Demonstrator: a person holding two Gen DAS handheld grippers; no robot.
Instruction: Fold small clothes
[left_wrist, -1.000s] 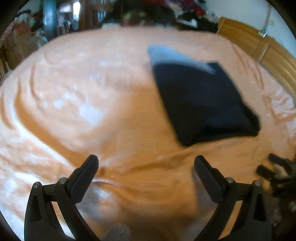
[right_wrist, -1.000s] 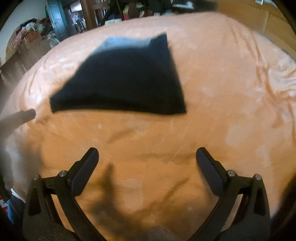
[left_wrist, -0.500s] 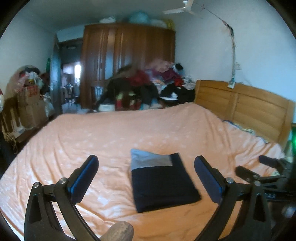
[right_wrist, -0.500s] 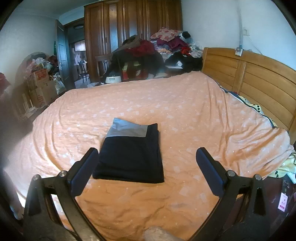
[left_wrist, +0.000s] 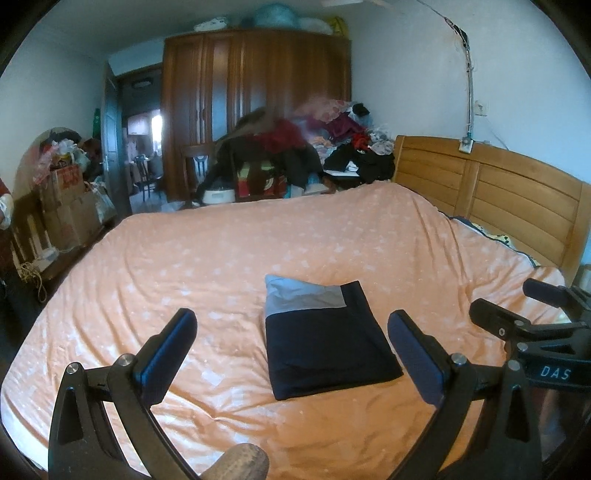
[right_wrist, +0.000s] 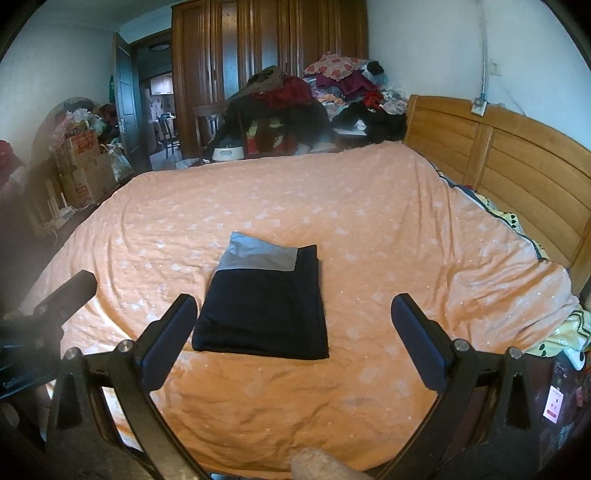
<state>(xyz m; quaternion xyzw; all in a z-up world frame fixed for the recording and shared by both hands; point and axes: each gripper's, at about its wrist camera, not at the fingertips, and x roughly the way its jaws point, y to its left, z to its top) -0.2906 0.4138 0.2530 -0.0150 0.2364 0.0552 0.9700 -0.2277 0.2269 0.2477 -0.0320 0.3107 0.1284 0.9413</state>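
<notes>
A dark navy garment with a grey band (left_wrist: 325, 339) lies folded into a neat rectangle on the orange bedspread (left_wrist: 229, 258); the right wrist view shows the same garment (right_wrist: 264, 306) near the bed's middle. My left gripper (left_wrist: 291, 354) hangs open above the bed's near edge, holding nothing. My right gripper (right_wrist: 293, 336) is open too, held back from the garment. Each view catches the other gripper at its side edge.
A wooden headboard (left_wrist: 498, 199) runs along the right. At the far end stand a brown wardrobe (left_wrist: 258, 107) and a heap of clothes (left_wrist: 314, 147). Boxes and bags (left_wrist: 66, 199) crowd the left wall beside a doorway. A patterned blanket (right_wrist: 565, 332) spills off the right bed edge.
Both grippers have pulled back and tilted up from close over the bedspread, so the whole room now shows. The folded garment lies where it was.
</notes>
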